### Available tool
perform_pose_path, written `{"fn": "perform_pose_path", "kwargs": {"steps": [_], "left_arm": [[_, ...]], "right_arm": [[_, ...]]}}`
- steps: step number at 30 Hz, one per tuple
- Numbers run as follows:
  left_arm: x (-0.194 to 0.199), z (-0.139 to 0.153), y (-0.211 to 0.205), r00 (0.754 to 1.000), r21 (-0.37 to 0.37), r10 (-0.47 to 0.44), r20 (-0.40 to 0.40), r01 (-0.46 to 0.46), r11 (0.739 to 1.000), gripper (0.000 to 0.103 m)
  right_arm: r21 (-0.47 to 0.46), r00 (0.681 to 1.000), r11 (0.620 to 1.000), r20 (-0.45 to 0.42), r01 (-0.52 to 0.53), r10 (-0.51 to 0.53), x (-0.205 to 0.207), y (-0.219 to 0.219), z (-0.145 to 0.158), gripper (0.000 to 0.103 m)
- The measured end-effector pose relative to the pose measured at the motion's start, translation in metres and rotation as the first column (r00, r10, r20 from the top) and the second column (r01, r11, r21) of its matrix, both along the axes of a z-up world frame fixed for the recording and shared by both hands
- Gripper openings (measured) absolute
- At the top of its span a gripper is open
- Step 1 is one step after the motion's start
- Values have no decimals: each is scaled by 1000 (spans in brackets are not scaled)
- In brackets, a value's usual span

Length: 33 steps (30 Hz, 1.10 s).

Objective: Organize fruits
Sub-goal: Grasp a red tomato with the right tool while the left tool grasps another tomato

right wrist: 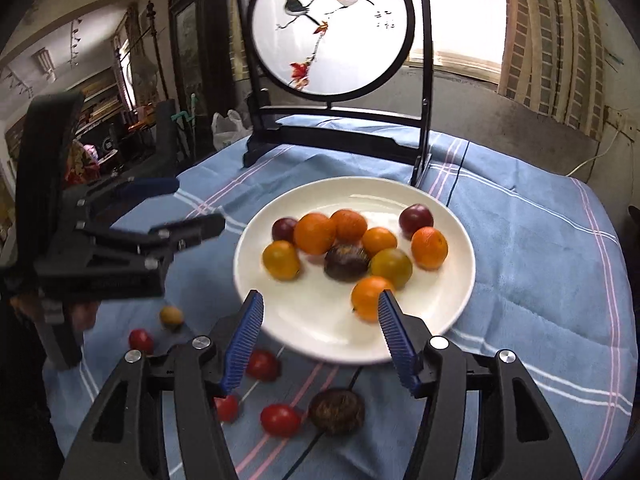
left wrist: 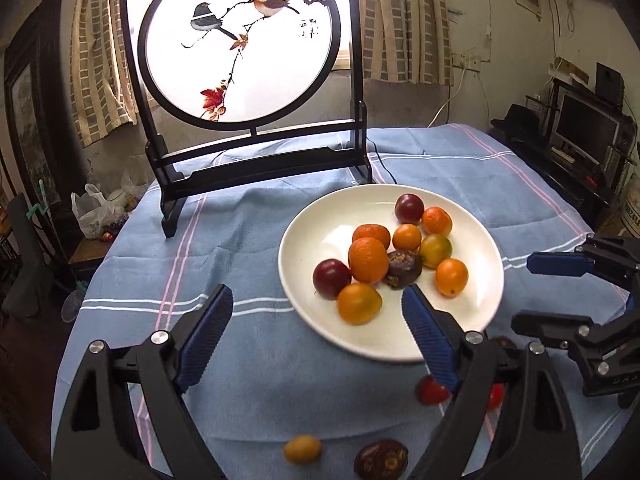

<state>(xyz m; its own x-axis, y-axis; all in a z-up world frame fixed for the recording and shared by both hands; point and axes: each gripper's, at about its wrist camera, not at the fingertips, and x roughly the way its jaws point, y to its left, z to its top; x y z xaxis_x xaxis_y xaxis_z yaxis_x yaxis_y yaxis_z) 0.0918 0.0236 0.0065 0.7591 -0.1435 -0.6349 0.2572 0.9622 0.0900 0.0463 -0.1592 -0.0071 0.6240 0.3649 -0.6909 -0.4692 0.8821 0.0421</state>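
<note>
Both tongs, left [left wrist: 316, 316] and right [right wrist: 320, 320], hang spread apart and empty over the near rim of the white round plate [right wrist: 460, 300], which collects most fruit. Stragglers like the red cherry tomatoes [right wrist: 280, 420] lie on the blue striped tabletop cloth [right wrist: 540, 280] near the rim, probably next.

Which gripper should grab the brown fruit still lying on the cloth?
Probably the right. In its own view the brown fruit lies just below the open right gripper, near the plate. The left gripper, also open, sees the fruit low and off toward its right.
</note>
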Motion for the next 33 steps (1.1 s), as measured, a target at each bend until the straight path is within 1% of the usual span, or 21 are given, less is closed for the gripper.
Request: {"fn": "perform_pose_path", "kwargs": {"steps": [3,6,9,13,15,17,18,19,23,27,29,30,31,33], "left_arm": [[-33,0,19,1000,6,-7,0,7,1000,84],[-61,-7,36,1000,11,-12,-15,12,1000,84],[-81,-16,45,999,15,-16,-38,16,1000,84],[-99,-22,42,998,33,-49,-46,51,998,84],[-104,-24,35,996,41,-77,-51,79,996,84],[-104,-28,23,992,51,-109,-57,112,992,84],[-104,-30,16,990,56,-127,-62,130,990,84],[-104,-32,9,988,60,-143,-65,146,987,84],[-107,-41,-21,974,85,-218,-70,223,971,84],[-106,-54,-53,952,109,-290,-93,299,948,84],[-101,-62,-69,945,128,-309,-110,321,938,84],[-98,-67,-74,943,136,-311,-119,326,935,80],[-95,-72,-79,940,142,-315,-130,332,933,70],[-87,-81,-85,938,145,-306,-164,330,933,57]], "right_arm": [[-73,998,996,-37,-48,46,-33,6,-20,62],[-138,994,987,-86,-82,71,-51,13,-44,61],[-155,989,985,-134,-76,55,-50,16,-62,59],[-149,986,987,-164,-55,30,-35,20,-73,55],[-145,985,988,-168,-52,27,-27,23,-75,55],[-133,984,990,-176,-54,29,-20,28,-76,48],[-143,984,988,-174,-56,31,-18,30,-76,38],[-156,986,986,-163,-52,27,-17,31,-75,32],[-146,989,987,-144,-61,40,-27,21,-68,31],[-126,993,992,-122,-23,7,-39,-3,-58,31],[-113,993,994,-121,-3,-10,-43,-14,-55,31],[-108,993,994,-121,3,-16,-45,-18,-54,31],[-107,993,994,-119,8,-21,-46,-21,-54,31],[-102,992,995,-120,12,-25,-47,-27,-54,31]]}}
